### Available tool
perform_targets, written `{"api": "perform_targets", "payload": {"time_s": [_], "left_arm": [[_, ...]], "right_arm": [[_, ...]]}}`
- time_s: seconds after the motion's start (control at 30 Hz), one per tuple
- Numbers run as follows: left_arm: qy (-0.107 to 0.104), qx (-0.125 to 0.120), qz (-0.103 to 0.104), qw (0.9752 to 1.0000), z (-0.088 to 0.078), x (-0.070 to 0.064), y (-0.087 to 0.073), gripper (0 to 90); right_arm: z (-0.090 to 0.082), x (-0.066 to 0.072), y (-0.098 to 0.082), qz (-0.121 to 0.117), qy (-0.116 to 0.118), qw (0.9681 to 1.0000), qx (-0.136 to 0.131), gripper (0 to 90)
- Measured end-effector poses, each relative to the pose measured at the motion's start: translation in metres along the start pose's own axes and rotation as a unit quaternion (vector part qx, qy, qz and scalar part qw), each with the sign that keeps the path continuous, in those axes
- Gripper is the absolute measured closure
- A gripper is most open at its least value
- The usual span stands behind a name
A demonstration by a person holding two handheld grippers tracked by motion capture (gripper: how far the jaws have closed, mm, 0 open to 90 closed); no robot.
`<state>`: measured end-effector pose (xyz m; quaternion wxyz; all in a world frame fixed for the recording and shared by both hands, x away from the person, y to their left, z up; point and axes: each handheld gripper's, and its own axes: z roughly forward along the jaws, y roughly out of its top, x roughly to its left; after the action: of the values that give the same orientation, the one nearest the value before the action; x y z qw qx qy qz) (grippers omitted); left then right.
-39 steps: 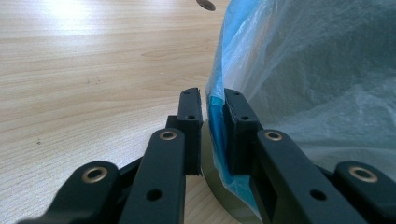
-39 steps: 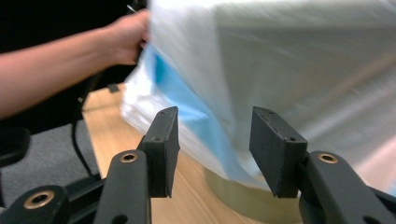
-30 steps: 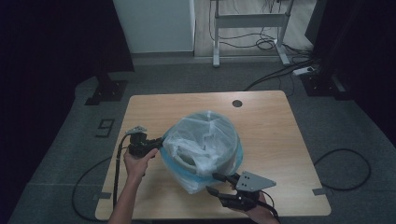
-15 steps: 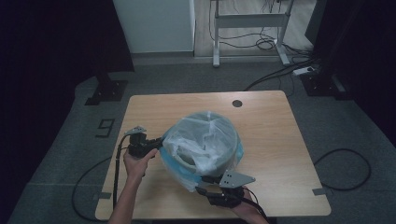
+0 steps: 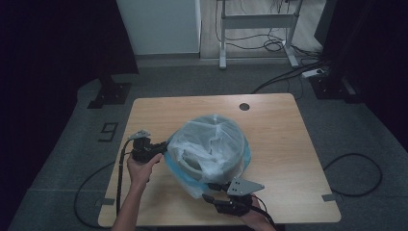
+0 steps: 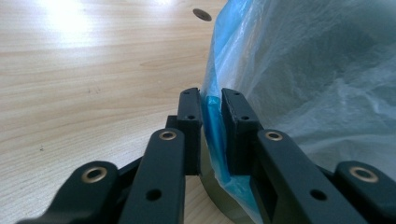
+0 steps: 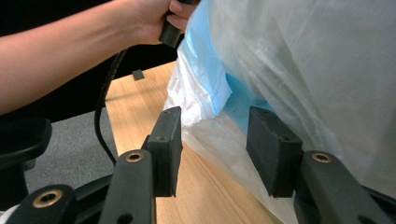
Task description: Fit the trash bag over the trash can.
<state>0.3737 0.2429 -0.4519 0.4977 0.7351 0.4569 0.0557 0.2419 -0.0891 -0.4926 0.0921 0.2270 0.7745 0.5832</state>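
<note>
A round bin [image 5: 191, 167] lined with a translucent white and blue plastic bag [image 5: 211, 144] lies tipped on the wooden table [image 5: 279, 125]. At the bag's left side my left gripper [image 5: 163, 147] is shut on the blue edge of the bag [image 6: 211, 121]; its jaws have just eased slightly but still pinch the film. At the near side my right gripper [image 5: 209, 190] is open. Its jaws [image 7: 215, 126] have just been closing, and a hanging fold of the bag [image 7: 205, 93] sits between them, untouched by the pads [image 7: 271, 149].
A dark round hole [image 5: 244, 106] marks the table's far side. Cables trail from both grippers off the near edge. A metal stand [image 5: 255, 29] and floor cables lie beyond the table. The person's left forearm [image 7: 56, 60] crosses the right gripper view.
My right gripper has shifted left and lower along the table's near edge, up to the bag's bottom fold. The left gripper and the bag have stayed put.
</note>
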Motion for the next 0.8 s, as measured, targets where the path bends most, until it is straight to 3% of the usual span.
{"api": "perform_targets", "payload": {"time_s": [0.13,0.33,0.5,0.8], "left_arm": [[0.009,-0.012,0.006,0.9999,-0.004,-0.002,0.000,69.9],[0.036,-0.021,0.015,0.9990,-0.013,-0.003,0.000,44.2],[0.038,-0.039,0.027,0.9982,-0.025,-0.003,-0.003,27.7],[0.023,-0.069,0.061,0.9955,-0.049,-0.007,0.001,16.6]], "right_arm": [[-0.010,0.002,0.000,-0.002,-0.003,0.9999,-0.012,52.3],[-0.026,-0.001,-0.002,0.006,-0.017,0.9993,-0.034,49.1],[-0.043,-0.010,-0.006,0.016,-0.040,0.9981,-0.044,47.4],[-0.071,-0.028,-0.011,0.032,-0.079,0.9947,-0.059,46.2]]}}
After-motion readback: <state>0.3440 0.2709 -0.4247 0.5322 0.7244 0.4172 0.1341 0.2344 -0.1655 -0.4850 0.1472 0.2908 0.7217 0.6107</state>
